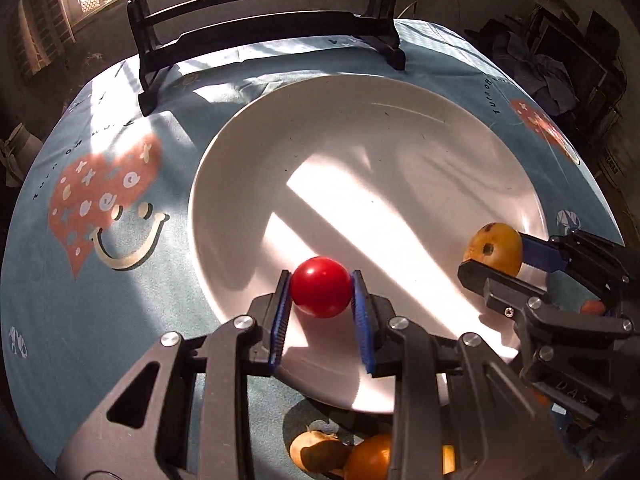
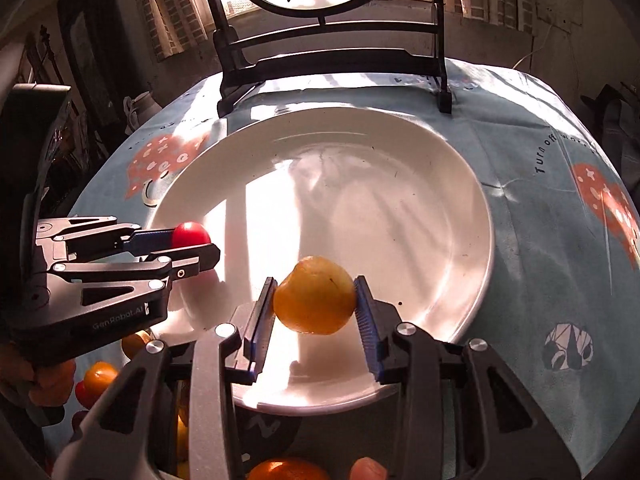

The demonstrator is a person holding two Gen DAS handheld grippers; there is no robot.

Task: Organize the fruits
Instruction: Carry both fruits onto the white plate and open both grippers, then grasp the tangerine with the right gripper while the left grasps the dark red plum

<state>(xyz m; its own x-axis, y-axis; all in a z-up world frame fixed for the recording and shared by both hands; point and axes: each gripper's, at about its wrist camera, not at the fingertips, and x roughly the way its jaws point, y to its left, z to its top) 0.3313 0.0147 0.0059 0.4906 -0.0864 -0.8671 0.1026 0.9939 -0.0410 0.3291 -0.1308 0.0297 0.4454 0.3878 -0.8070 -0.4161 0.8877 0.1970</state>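
Observation:
A large white plate [image 1: 360, 120] [image 2: 460, 184] lies on the blue printed tablecloth. My left gripper [image 1: 320, 292] [image 2: 196, 242] is shut on a small red round fruit [image 1: 320, 292] [image 2: 191, 233] and holds it over the plate's near left part. My right gripper [image 2: 315, 298] [image 1: 498, 254] is shut on an orange fruit [image 2: 315, 296] [image 1: 496, 246] over the plate's near right part. Both fruits hang just above the plate; whether they touch it I cannot tell.
A dark wooden stand [image 1: 264, 28] [image 2: 332, 56] with a round painted panel sits behind the plate. Several loose orange and red fruits [image 1: 368, 458] [image 2: 98, 378] lie on the cloth near the plate's front rim, under the grippers. A hand [image 2: 48, 380] holds the left gripper.

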